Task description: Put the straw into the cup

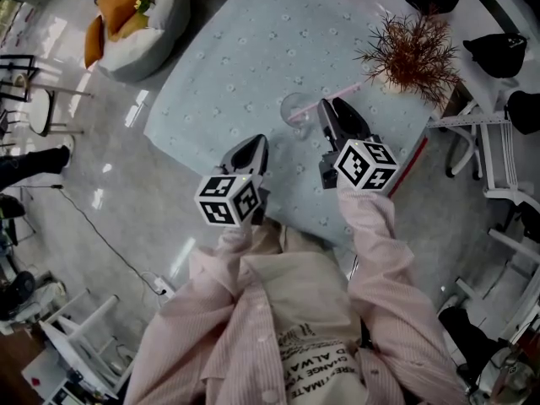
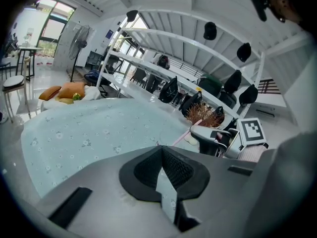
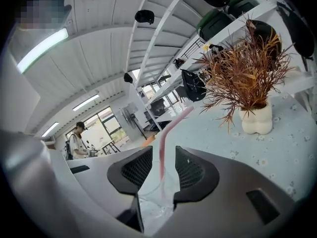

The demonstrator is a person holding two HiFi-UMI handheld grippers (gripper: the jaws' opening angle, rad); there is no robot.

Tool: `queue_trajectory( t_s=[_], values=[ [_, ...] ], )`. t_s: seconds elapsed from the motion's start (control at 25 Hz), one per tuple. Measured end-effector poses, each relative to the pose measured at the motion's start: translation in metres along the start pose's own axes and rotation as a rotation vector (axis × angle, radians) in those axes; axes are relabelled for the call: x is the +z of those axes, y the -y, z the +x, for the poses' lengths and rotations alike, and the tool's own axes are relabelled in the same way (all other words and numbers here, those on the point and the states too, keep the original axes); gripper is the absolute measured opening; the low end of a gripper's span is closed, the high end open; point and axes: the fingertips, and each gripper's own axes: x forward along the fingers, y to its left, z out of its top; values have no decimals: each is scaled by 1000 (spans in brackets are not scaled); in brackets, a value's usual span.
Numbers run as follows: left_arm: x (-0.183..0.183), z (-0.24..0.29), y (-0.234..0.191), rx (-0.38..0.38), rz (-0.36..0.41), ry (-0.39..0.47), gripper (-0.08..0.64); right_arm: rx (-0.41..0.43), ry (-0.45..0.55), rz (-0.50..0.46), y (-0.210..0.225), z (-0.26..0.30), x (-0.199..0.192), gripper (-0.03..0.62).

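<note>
A clear cup (image 1: pixel 295 108) stands on the pale blue tablecloth (image 1: pixel 236 57), and a pink bent straw (image 1: pixel 337 93) leans out of it toward the right. My right gripper (image 1: pixel 327 106) is just right of the cup. In the right gripper view the straw (image 3: pixel 166 143) rises from the cup (image 3: pixel 153 202) between the jaws of that gripper (image 3: pixel 163 165), which stand open with a gap on each side of it. My left gripper (image 1: pixel 257 143) hovers near the table's front edge, left of the cup; its jaws (image 2: pixel 161 150) meet at the tips with nothing in them.
A dried brown plant (image 1: pixel 413 53) in a white vase stands at the table's right, close behind the cup. A beanbag (image 1: pixel 139 15) with orange cushions lies on the floor to the left. White shelving and chairs (image 1: pixel 498 167) sit to the right. A person (image 3: pixel 77 140) stands far off.
</note>
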Motion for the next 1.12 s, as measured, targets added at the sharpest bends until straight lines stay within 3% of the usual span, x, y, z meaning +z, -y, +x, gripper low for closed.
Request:
queue_trajectory(
  t_s=[0.16, 0.28, 0.56, 0.84, 1.12],
  values=[
    [0, -4, 7, -29, 19, 0, -2, 16, -32, 8, -3, -11, -10, 112],
    [3, -10, 13, -44, 33, 9, -2, 30, -38, -16, -8, -24, -12, 64],
    [31, -28, 35, -99, 105, 70, -2, 86, -1, -134, -34, -49, 13, 2],
    [55, -52, 50, -128, 201, 129, -2, 121, 47, -236, -56, -71, 38, 0],
    [87, -72, 53, -119, 272, 221, -2, 144, 104, -277, -73, -90, 61, 0]
  ],
)
